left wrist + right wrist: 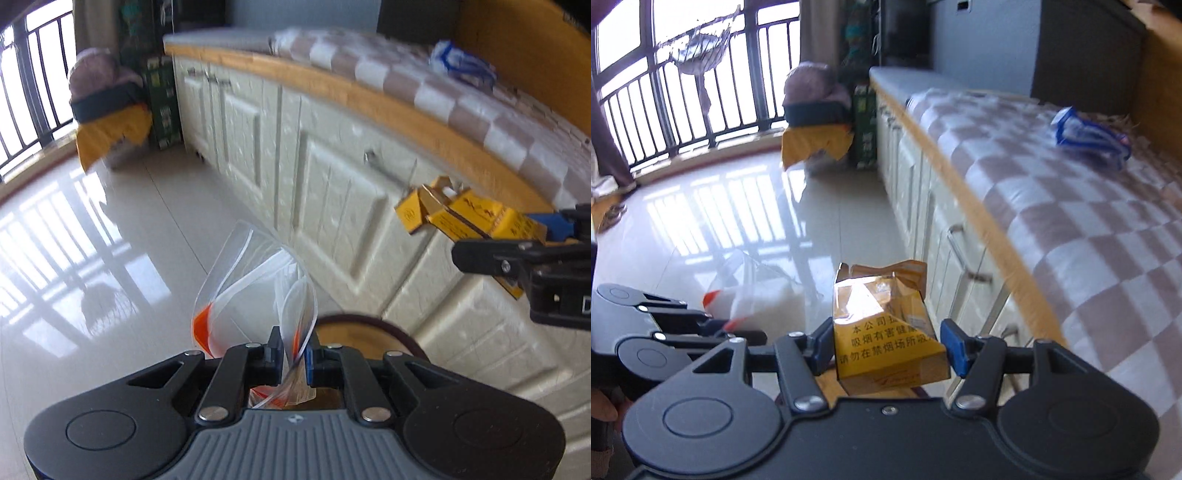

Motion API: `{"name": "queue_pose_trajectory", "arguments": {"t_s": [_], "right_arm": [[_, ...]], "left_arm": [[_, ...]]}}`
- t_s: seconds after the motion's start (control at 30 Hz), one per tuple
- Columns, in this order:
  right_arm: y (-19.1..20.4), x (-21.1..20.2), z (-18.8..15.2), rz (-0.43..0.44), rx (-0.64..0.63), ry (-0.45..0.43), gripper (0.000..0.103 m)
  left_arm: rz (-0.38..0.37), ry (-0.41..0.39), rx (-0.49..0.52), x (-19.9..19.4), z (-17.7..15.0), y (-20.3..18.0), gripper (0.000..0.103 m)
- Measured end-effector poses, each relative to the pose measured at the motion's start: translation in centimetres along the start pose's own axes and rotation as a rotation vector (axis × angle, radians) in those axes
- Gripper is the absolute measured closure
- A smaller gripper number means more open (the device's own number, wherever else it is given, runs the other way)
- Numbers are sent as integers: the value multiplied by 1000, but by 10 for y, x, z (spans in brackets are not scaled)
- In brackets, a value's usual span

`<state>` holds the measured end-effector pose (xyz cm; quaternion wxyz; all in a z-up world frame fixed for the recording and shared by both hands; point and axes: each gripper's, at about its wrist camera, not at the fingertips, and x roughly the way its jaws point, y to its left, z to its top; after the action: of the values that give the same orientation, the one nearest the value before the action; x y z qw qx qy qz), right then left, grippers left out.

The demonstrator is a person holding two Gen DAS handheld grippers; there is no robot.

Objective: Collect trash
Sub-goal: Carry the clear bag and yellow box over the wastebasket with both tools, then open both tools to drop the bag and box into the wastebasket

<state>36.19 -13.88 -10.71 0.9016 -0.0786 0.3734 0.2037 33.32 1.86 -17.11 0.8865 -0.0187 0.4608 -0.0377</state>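
**Both claws loaded, bin drop was next**

You had trash in both hands at this frame. Your left gripper (293, 356) was clamped fully down on a clear plastic bag (255, 291) with orange corners; the film was pinched thin between the pads and the rest stuck up and forward, loose. Your right gripper (884, 341) stood about half open, because that's the width of the yellow cigarette pack (886, 332) it had between the pads. The pack's top was torn open and crumpled, and it sat slightly skewed in the grip.

Both pieces were in the air over the tiled floor (92, 229), beside the cream cabinet front (332, 184). In the left wrist view the right gripper and pack showed up off to the right, well apart from the bag.

Step, as I read it: pickup done, carry to the bin under way. A round dark-rimmed opening (369, 323) sat just beyond your left fingertips, likely the bin, but mostly hidden, so I couldn't confirm.

Next move called for centring each claw over that opening before letting go. The bag is light and may cling to a pad.

One blue-and-white wrapper (1089, 134) was left on the checked mattress (1071, 240).
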Motion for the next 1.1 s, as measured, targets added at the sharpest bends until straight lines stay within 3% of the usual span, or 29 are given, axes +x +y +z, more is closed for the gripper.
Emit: {"name": "queue_pose_trajectory", "arguments": {"t_s": [0.3, 0.53, 0.9, 1.1], "right_arm": [[2, 34, -38, 37, -28, 182, 42], [-12, 58, -63, 58, 34, 319, 42], [-13, 88, -76, 52, 72, 422, 42], [-10, 103, -89, 48, 79, 480, 42]], "left_arm": [[-48, 200, -26, 43, -36, -1, 92], [-82, 338, -84, 65, -48, -2, 92], [-136, 485, -232, 88, -63, -5, 91], [-108, 544, -363, 95, -72, 7, 90]]}}
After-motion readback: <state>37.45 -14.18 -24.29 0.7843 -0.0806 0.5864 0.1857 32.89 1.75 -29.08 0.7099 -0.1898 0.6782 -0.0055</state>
